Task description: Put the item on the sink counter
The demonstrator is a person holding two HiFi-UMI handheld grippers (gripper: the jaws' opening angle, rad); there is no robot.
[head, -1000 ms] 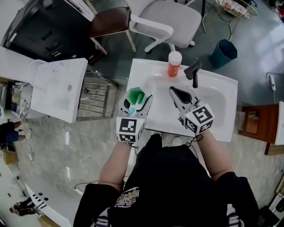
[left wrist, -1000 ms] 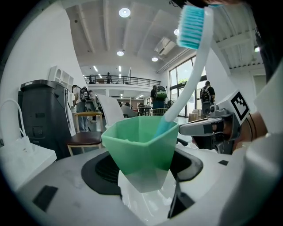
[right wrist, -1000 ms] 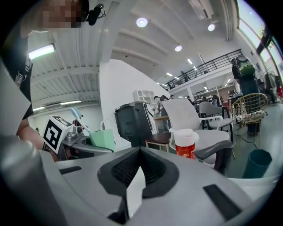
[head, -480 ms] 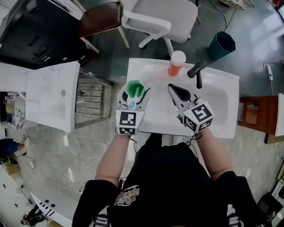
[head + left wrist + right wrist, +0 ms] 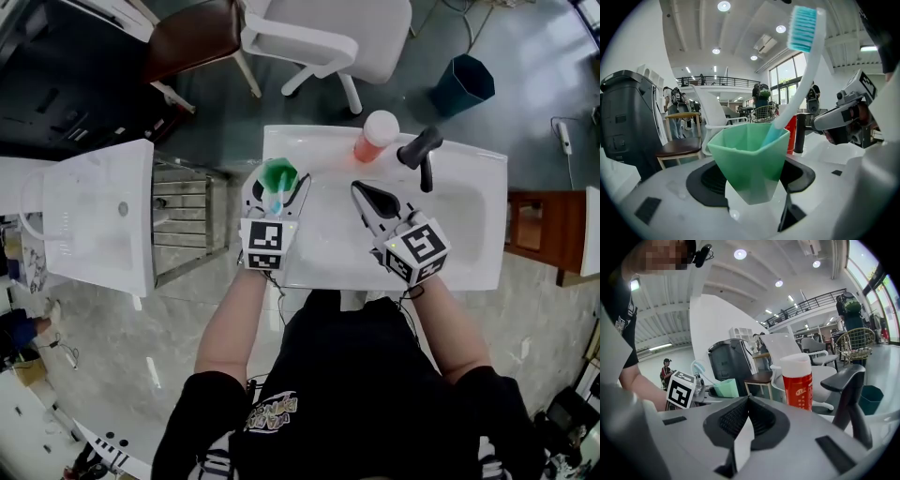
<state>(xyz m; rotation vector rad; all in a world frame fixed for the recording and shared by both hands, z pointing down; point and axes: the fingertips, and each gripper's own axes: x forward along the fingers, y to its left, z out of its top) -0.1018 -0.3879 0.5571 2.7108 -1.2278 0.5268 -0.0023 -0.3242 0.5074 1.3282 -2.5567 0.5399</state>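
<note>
Head view: the left gripper (image 5: 278, 187) holds a faceted green plastic cup (image 5: 278, 173), with the left rim of the white sink table (image 5: 469, 267) beneath its fingers. The right gripper (image 5: 362, 193) hangs over the basin.

Left gripper view: the fingers clasp the cup between them, and a white, blue-bristled toothbrush (image 5: 802, 70) leans inside it.

Right gripper view: the fingers are pressed together and empty, with a red white-capped bottle (image 5: 798, 380) beyond them.

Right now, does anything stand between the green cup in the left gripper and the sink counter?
Nothing visible does. The left gripper holds the green cup over the sink counter's left part; the red bottle and the faucet stand at the far rim, apart from it.
</note>
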